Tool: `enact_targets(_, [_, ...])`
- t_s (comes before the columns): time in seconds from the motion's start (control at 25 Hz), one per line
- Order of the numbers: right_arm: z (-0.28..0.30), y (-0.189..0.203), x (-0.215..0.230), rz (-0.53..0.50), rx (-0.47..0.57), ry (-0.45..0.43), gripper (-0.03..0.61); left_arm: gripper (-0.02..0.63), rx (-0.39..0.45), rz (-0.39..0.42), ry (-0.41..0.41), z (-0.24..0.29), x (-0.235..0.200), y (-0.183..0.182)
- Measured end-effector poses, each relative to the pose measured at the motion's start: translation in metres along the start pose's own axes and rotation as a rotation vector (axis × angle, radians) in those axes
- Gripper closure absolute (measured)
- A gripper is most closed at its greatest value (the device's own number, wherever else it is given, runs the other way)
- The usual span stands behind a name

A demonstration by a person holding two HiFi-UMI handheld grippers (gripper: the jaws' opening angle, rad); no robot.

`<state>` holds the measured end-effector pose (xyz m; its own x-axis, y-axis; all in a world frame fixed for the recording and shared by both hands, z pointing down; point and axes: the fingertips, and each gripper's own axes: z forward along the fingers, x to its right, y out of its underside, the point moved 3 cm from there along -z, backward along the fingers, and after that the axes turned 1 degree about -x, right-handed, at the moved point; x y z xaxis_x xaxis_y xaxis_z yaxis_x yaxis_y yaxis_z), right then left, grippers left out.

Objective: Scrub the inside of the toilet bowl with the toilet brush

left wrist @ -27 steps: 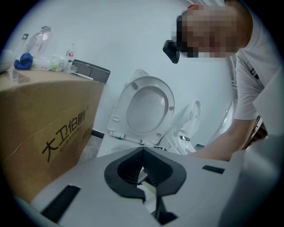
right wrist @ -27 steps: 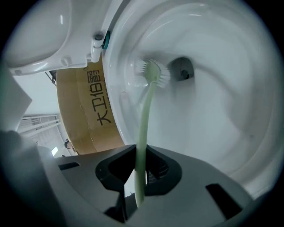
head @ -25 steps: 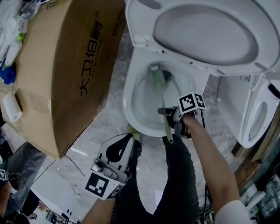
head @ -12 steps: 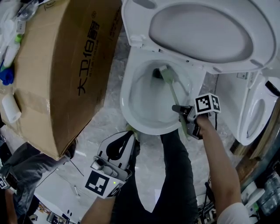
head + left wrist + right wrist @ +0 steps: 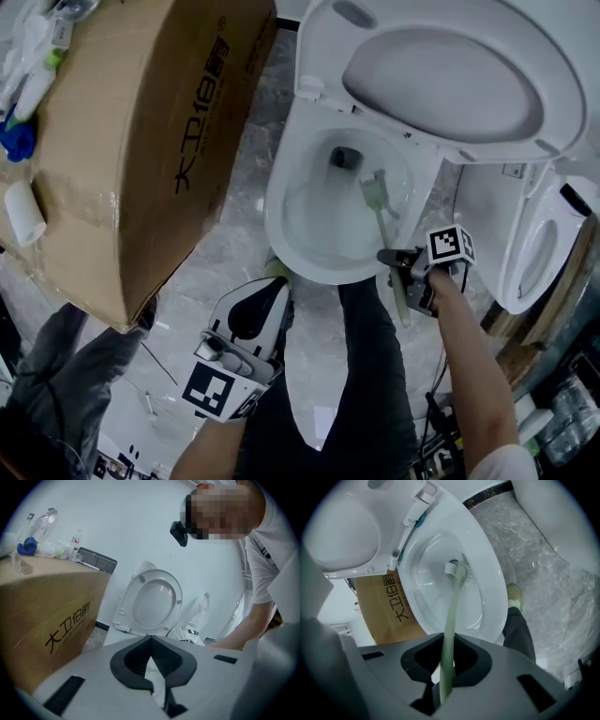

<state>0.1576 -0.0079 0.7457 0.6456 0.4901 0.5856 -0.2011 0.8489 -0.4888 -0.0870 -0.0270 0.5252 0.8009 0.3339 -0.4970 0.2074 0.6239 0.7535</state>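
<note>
The white toilet bowl (image 5: 281, 234) stands open with its lid (image 5: 450, 84) raised. A pale green toilet brush (image 5: 377, 194) has its bristle head against the bowl's right inner wall, beside the dark drain (image 5: 345, 157). My right gripper (image 5: 394, 265) is shut on the brush's handle just outside the front rim. In the right gripper view the handle (image 5: 451, 620) runs up from the gripper (image 5: 446, 667) to the brush head (image 5: 453, 567) inside the bowl (image 5: 494, 576). My left gripper (image 5: 274, 292) hangs shut and empty over my leg; its view shows the gripper (image 5: 151, 639) pointing at the lid (image 5: 154, 603).
A large cardboard box (image 5: 122, 159) stands close to the bowl's left side, with bottles (image 5: 28, 75) on top. A second toilet (image 5: 534, 253) stands at the right. My legs (image 5: 366, 394) and a shoe (image 5: 514, 596) are in front of the bowl. Grey marble floor lies around.
The brush head has swept from the drain at the back of the bowl to the right inner wall. My right gripper moved right and toward me. The left gripper held still.
</note>
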Motion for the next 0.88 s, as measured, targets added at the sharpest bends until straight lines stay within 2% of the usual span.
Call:
enact_targets(0.32, [0.07, 0.05, -0.004, 0.111, -0.059, -0.1, 0.531, 0.606, 0.01, 0.001, -0.03, -0.016, -0.023, 0.007])
enact_targets(0.48, [0.101, 0.059, -0.029, 0.144, -0.056, -0.231, 0.531, 0.606, -0.003, 0.0, -0.028, -0.019, -0.026, 0.011])
enact_targets(0.64, [0.116, 0.04, -0.036, 0.204, -0.019, -0.289, 0.531, 0.606, -0.005, 0.016, -0.015, -0.015, -0.027, 0.009])
enact_targets(0.88, [0.122, -0.009, -0.02, 0.228, 0.019, -0.258, 0.531, 0.606, -0.018, 0.028, -0.01, -0.002, -0.029, 0.016])
